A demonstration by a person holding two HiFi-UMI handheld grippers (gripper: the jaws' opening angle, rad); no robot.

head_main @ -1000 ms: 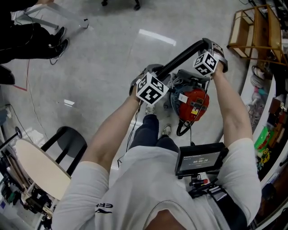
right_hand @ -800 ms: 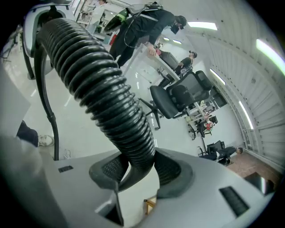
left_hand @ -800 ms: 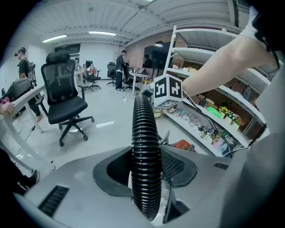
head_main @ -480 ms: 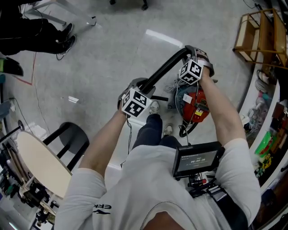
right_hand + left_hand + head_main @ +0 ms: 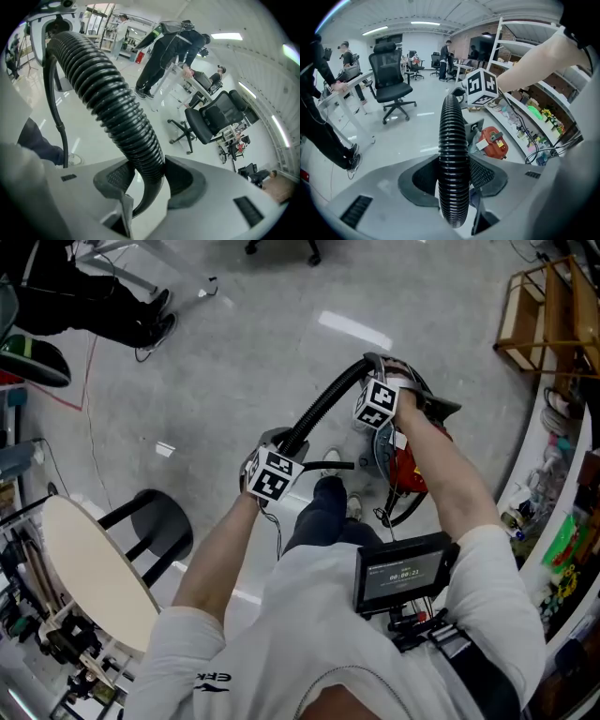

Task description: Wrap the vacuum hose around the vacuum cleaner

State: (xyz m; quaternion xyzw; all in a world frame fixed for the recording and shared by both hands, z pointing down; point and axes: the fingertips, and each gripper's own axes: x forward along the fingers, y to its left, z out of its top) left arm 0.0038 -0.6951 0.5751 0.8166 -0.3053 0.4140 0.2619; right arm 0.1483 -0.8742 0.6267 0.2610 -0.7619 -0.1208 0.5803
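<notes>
grip: left gripper (image 5: 452,176), right gripper (image 5: 149,180) each clamp hose (image 5: 322,411) | progress: hose stretched above vacuum (image 5: 413,471), no loop visible | left: all wrapping

The vacuum cleaner (image 5: 403,470) stands on the floor (image 5: 234,352). The hose (image 5: 323,404) slants away to its left, clamped in the right gripper (image 5: 380,362) jaws above the vacuum cleaner and the left gripper (image 5: 281,439) jaws left of it. A stool (image 5: 155,531) stands well left.

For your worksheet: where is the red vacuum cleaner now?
Head view, right of centre: the vacuum cleaner sits on the floor beneath the person's right forearm.
</notes>
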